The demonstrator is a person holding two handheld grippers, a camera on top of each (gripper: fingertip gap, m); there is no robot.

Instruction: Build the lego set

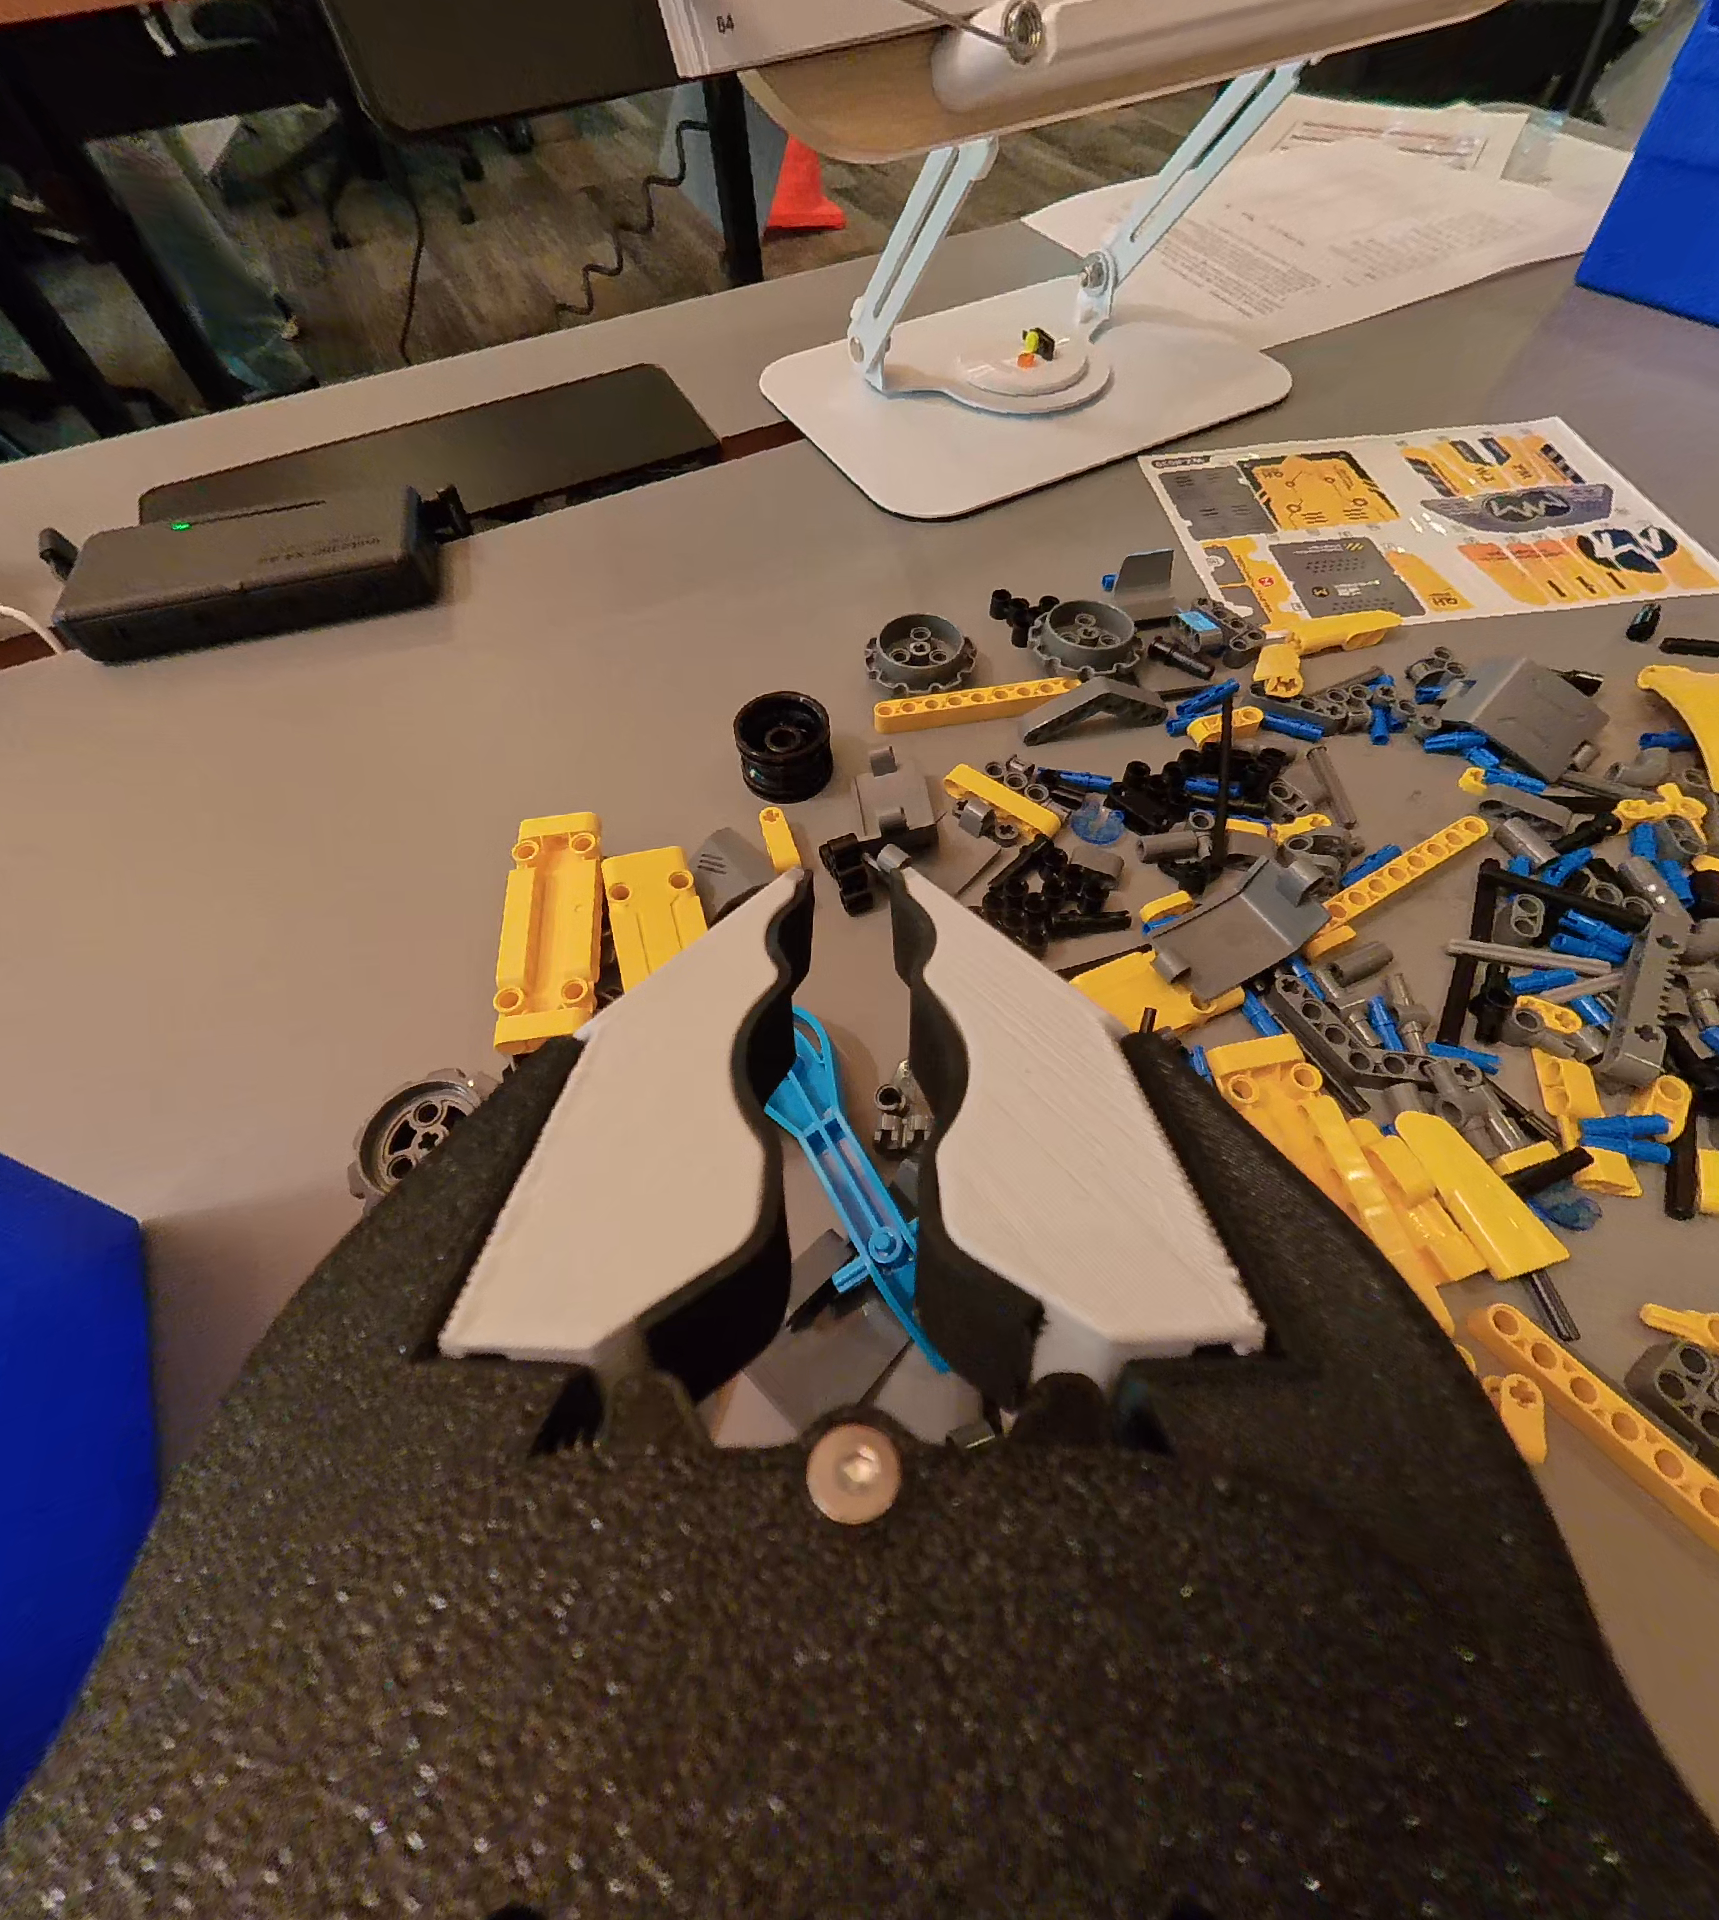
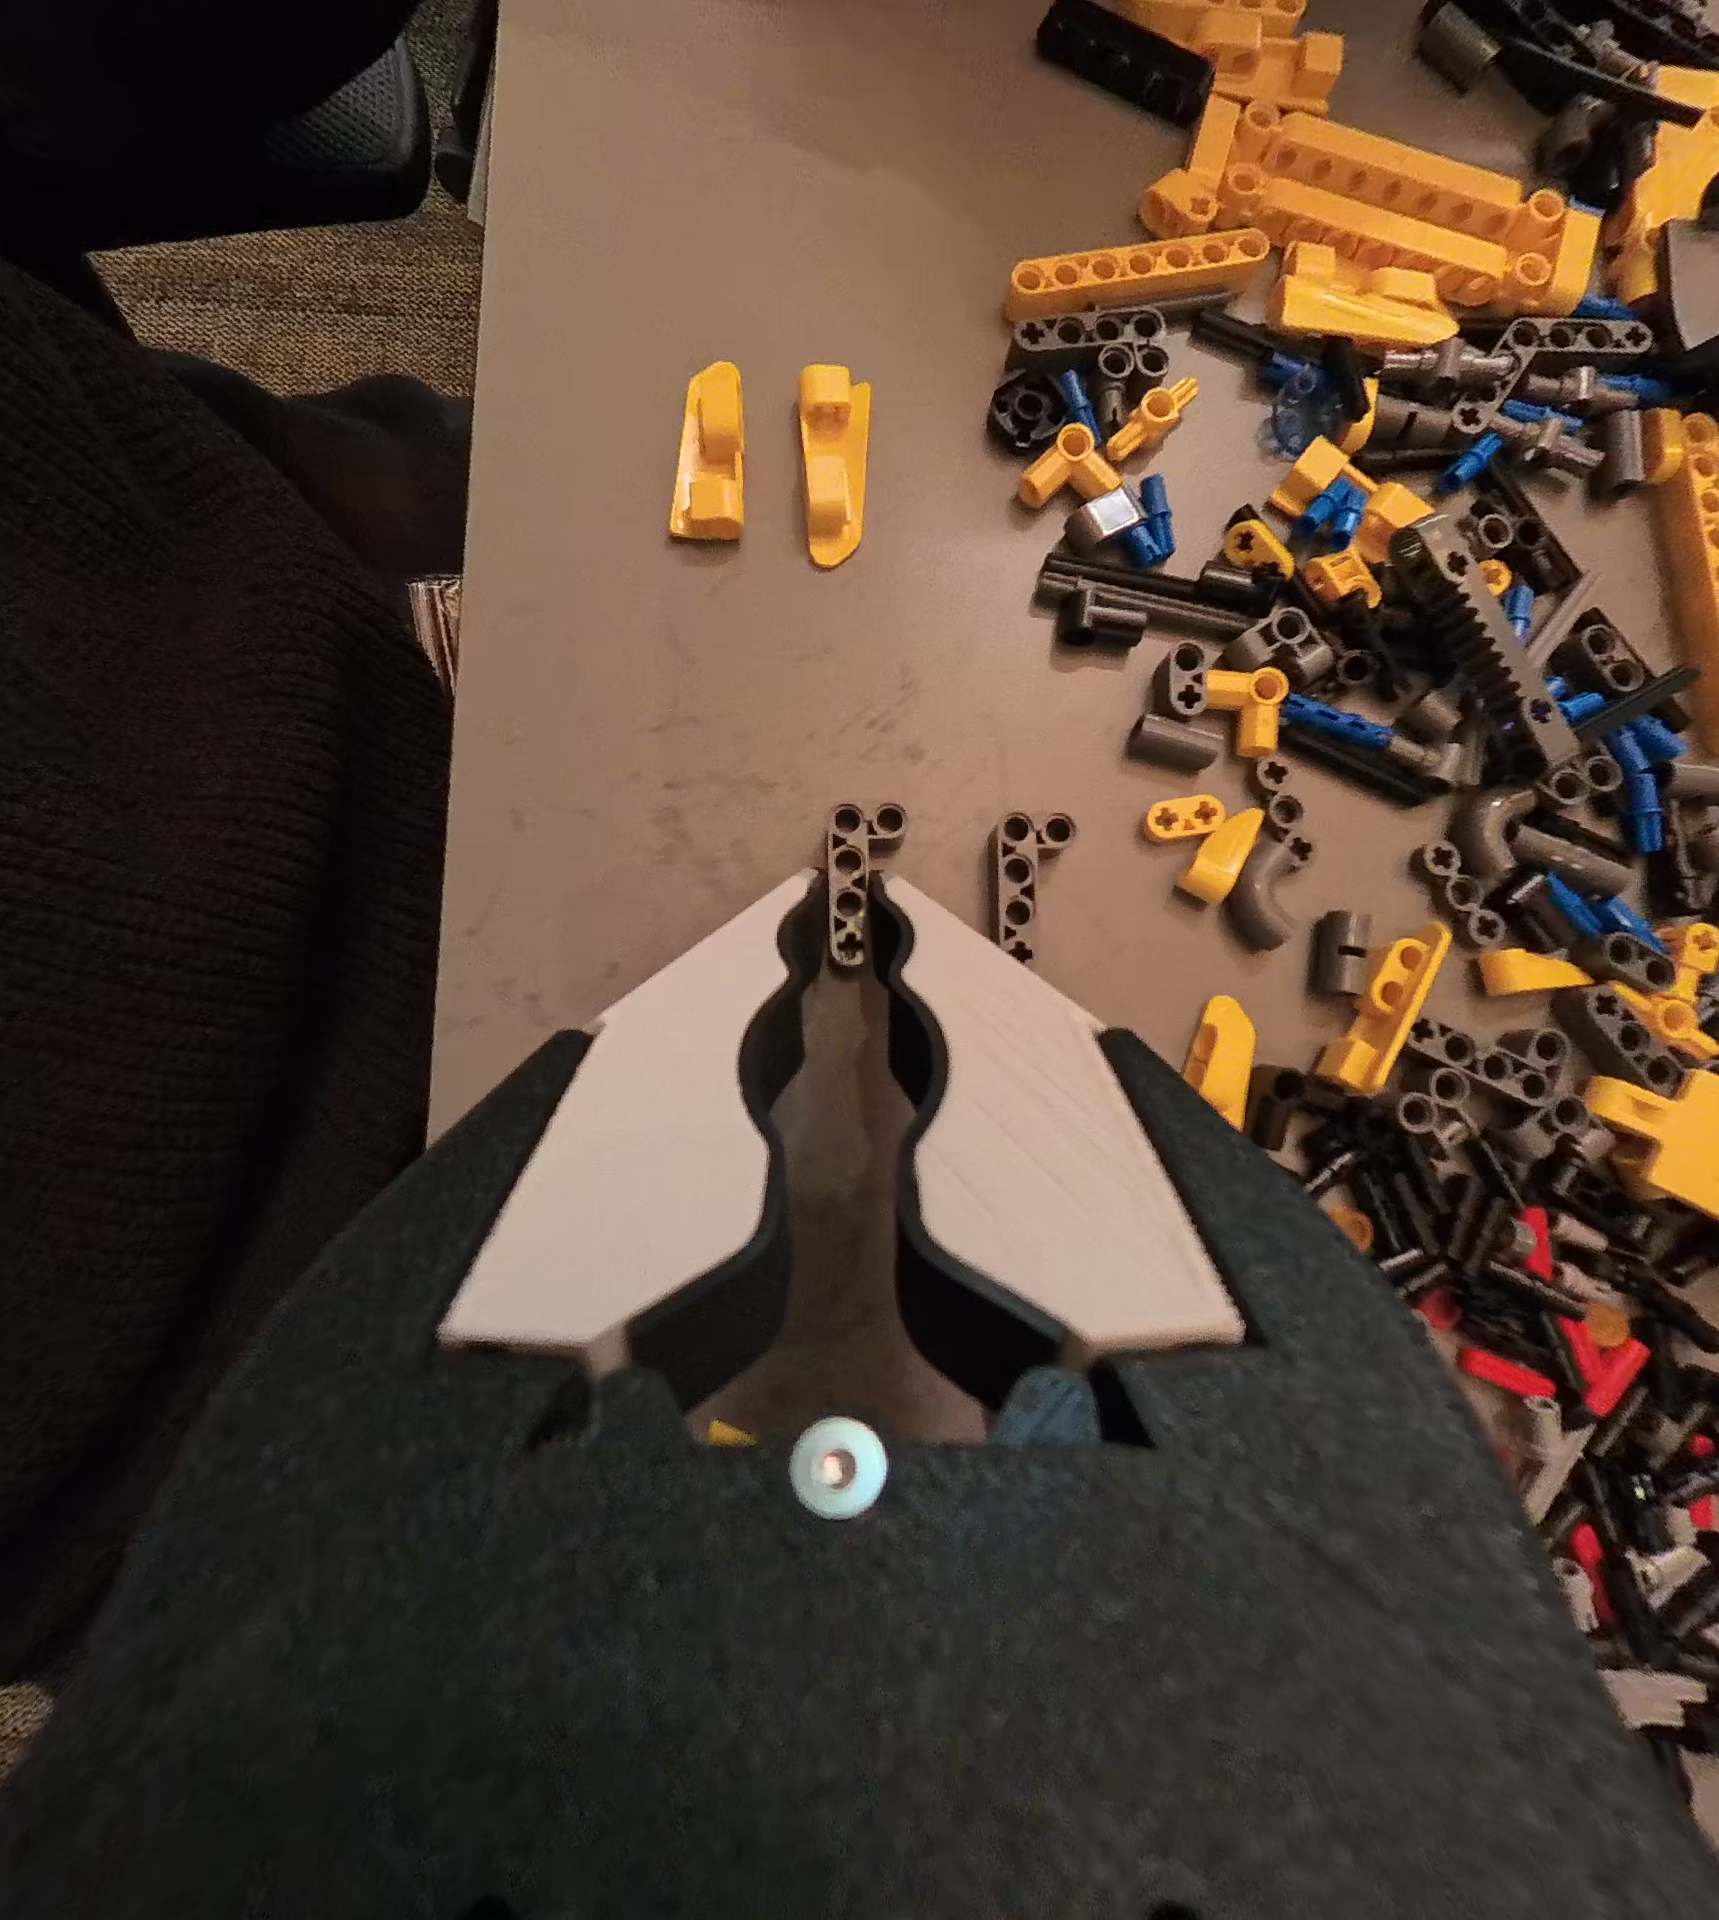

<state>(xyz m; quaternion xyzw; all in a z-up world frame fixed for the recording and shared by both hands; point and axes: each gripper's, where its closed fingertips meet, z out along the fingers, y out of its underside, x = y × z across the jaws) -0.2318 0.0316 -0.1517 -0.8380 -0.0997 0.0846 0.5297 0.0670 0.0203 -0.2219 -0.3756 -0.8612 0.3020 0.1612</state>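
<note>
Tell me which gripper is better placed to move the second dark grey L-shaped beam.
Right. The right gripper is shut on one dark grey L-shaped beam; its twin lies just beside its fingertips. The left gripper hovers open over the parts pile, the twin nowhere visible there.

Grey table [image 1: 315,810]: loose bricks [image 1: 1354,935], sticker sheet [image 1: 1437,520], probably charger [image 1: 247,571].

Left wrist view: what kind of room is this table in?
Probably an office or workshop bench: a grey table strewn with yellow, black and blue plastic building pieces, a white metal lamp base, printed papers, and a carpeted floor beyond.
</note>
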